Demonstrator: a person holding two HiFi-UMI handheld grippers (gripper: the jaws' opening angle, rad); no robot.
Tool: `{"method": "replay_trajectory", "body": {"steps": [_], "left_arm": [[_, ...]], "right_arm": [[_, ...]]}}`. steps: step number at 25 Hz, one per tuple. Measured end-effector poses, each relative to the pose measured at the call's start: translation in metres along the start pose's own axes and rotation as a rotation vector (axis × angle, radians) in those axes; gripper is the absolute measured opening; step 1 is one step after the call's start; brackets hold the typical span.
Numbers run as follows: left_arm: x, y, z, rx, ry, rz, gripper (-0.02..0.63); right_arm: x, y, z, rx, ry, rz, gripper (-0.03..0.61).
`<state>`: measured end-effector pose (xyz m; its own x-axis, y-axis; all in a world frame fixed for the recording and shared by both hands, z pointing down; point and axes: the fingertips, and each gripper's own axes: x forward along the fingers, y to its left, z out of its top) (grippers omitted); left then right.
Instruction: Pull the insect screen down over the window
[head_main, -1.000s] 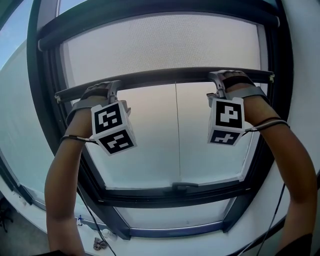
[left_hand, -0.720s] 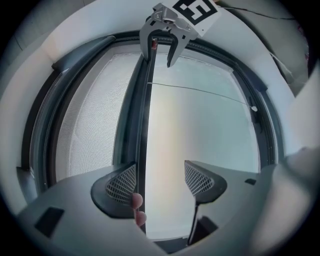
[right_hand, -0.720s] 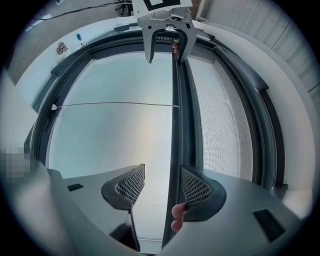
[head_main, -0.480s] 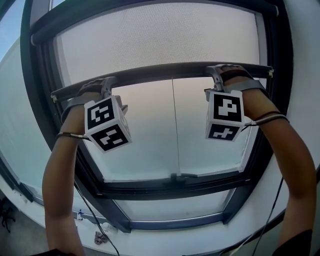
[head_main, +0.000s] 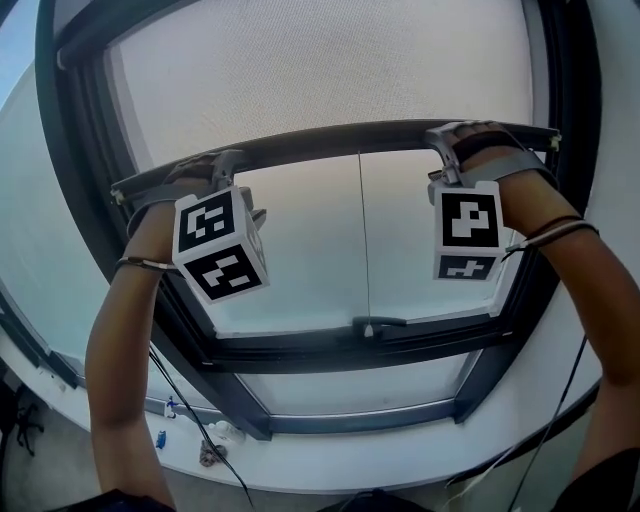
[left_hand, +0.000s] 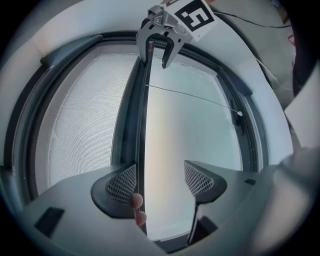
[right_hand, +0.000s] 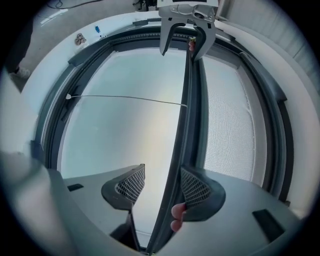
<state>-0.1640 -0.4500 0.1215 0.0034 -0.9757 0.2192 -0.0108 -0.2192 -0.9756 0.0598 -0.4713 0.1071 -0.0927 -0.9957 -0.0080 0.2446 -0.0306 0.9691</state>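
Window frame (head_main: 300, 357): big dark frame, filling the head view behind and below both claws.
Insect screen (head_main: 320, 70): pale mesh, and it's part of the way down, covering the upper stretch of the window above both claws.
Glass: bare pane below the claws, down to the lower frame.
Bottom bar (head_main: 340, 138): dark rail along the screen's lower edge, spanning claw to claw, higher at the right claw's end.
Left claw (left_hand: 160, 179): wide open, hooked over the bar near its left end; the bar runs along the inner face of one pad only, and the other pad stands clear of it.
Right claw (right_hand: 161, 185): same story, spread apart with the bar lying against one pad and daylight on the other side, out near the bar's right end.
Marker cubes: one under the left claw (head_main: 218, 245), one under the right (head_main: 468, 230), both hanging on the near side of the bar.
Pull cord (head_main: 363, 240): thin line dropping from the bar between the two claws to the lower frame.
Fingertips: two peek out beside the bar at the left claw's pad (left_hand: 137, 201), and two at the right claw's (right_hand: 177, 212).
Sill bits (head_main: 210, 455): small things well below the left claw, too tiny to name, possibly clips or scraps.
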Motion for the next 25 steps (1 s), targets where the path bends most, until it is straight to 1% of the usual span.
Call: {"method": "replay_trajectory", "body": {"steps": [4, 7, 12, 14, 17, 19, 22, 25], "left_arm": [[-0.001, 0.001, -0.001, 0.008, 0.007, -0.009, 0.305], [-0.001, -0.001, -0.002, -0.003, -0.007, -0.020, 0.305], [-0.003, -0.002, -0.002, -0.033, -0.034, -0.019, 0.305], [-0.004, -0.006, -0.004, -0.037, -0.041, -0.050, 0.305], [-0.004, -0.014, -0.007, -0.037, -0.053, -0.104, 0.305], [-0.005, -0.014, -0.007, -0.041, -0.060, -0.106, 0.305], [-0.006, -0.013, -0.006, -0.033, -0.045, -0.105, 0.305], [-0.006, -0.017, -0.007, -0.031, -0.046, -0.115, 0.305]], "right_arm": [[-0.001, 0.000, 0.001, 0.012, 0.002, 0.017, 0.213], [-0.001, 0.000, 0.003, 0.016, -0.013, 0.013, 0.213], [-0.003, 0.000, 0.009, 0.078, -0.043, 0.013, 0.213], [-0.004, 0.001, 0.012, 0.086, -0.047, 0.045, 0.213], [-0.005, 0.005, 0.016, 0.067, -0.047, 0.083, 0.213], [-0.007, 0.004, 0.016, 0.062, -0.045, 0.081, 0.213], [-0.008, 0.003, 0.014, 0.062, -0.035, 0.083, 0.213], [-0.008, 0.007, 0.016, 0.079, -0.044, 0.096, 0.213]]}}
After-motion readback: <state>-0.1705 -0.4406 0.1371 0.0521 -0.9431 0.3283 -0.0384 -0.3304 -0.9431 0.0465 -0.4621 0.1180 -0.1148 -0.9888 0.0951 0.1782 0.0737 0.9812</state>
